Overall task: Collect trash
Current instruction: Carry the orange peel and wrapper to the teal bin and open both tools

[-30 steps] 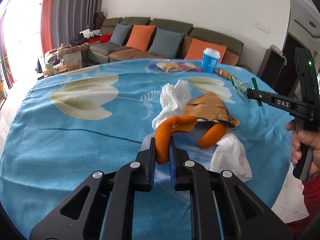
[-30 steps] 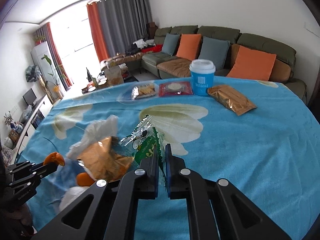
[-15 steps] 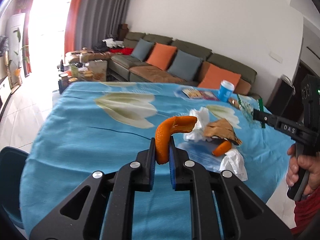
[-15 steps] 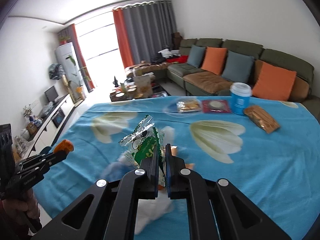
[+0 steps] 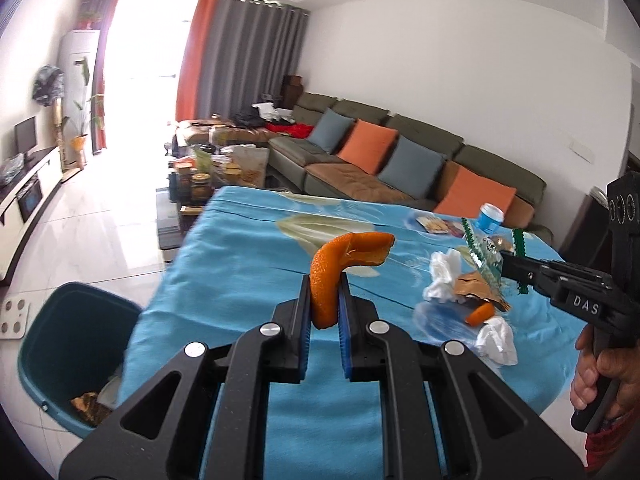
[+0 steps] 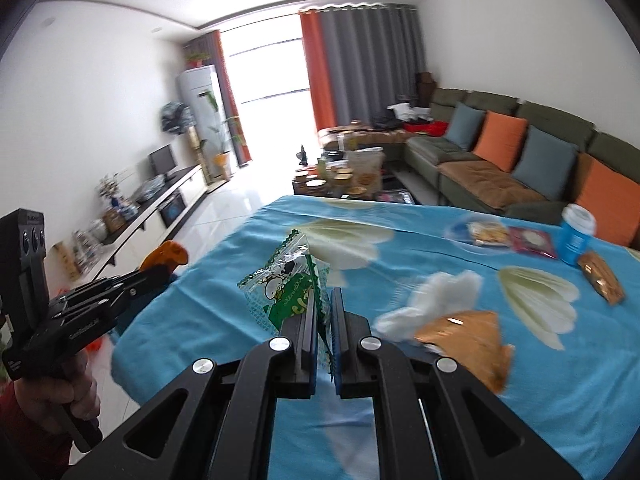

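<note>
My left gripper [image 5: 325,280] is shut on a curled orange peel [image 5: 340,264], held above the blue tablecloth [image 5: 240,264]. My right gripper [image 6: 325,300] is shut on a green and clear snack wrapper [image 6: 286,284]; in the left wrist view it shows at the right edge with the wrapper [image 5: 486,258] in its tip. A teal trash bin [image 5: 68,352] stands on the floor at the lower left, with scraps inside. On the cloth lie white tissues [image 5: 442,276], brown crumpled paper [image 5: 478,288], another orange peel piece [image 5: 482,314] and a further tissue [image 5: 498,340].
Far across the table stand a blue cup [image 6: 576,234], a gold snack pack [image 6: 602,278] and flat snack packets [image 6: 510,236]. A sofa [image 5: 400,160] with orange and grey cushions runs behind. A cluttered coffee table [image 5: 216,176] and a TV bench [image 6: 160,204] stand on the tiled floor.
Both grippers have swung left and risen away from the trash pile, each carrying its item. The table's left edge, the floor and the teal bin have come into the left wrist view.
</note>
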